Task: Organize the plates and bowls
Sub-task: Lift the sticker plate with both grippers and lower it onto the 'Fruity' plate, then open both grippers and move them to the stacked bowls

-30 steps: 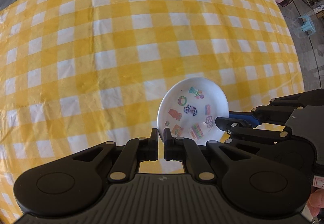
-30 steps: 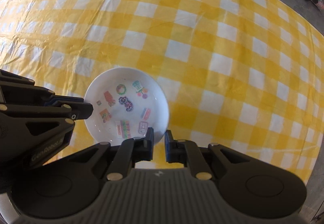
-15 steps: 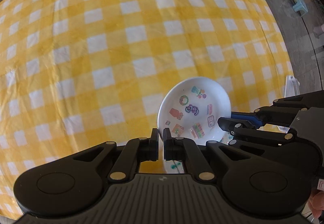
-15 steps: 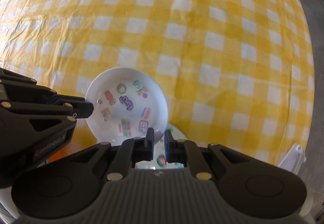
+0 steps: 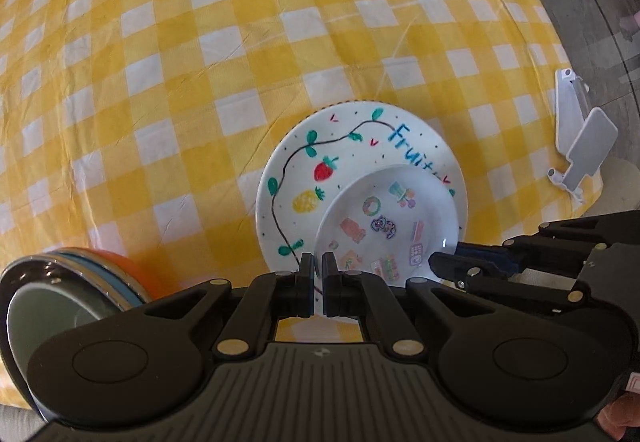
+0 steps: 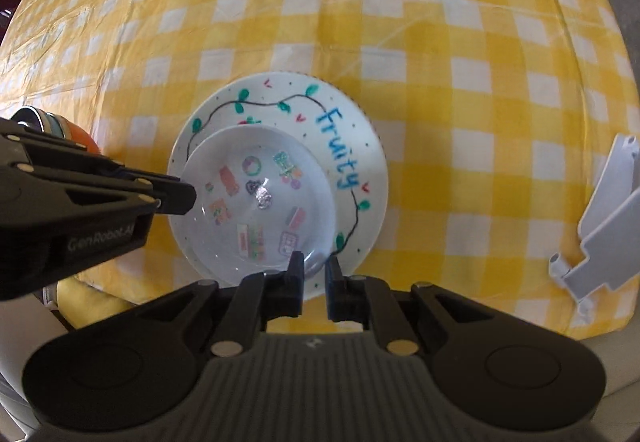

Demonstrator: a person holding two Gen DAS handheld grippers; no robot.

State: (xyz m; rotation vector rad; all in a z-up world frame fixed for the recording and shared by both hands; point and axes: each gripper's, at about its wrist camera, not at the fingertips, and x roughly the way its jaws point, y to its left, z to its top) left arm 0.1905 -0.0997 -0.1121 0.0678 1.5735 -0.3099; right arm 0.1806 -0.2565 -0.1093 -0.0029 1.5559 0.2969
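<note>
With both grippers, left and right, clamped on the small plate's rim, we hold it over the Fruity plate near the table's near edge; next, lower and release.

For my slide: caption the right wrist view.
Both grippers, left and right, hold a small sticker dish over the "Fruity" plate.

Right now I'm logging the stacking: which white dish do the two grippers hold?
The smaller white sticker-patterned dish, gripped at its rim by both grippers; the larger "Fruity" plate lies below it on the tablecloth.
</note>
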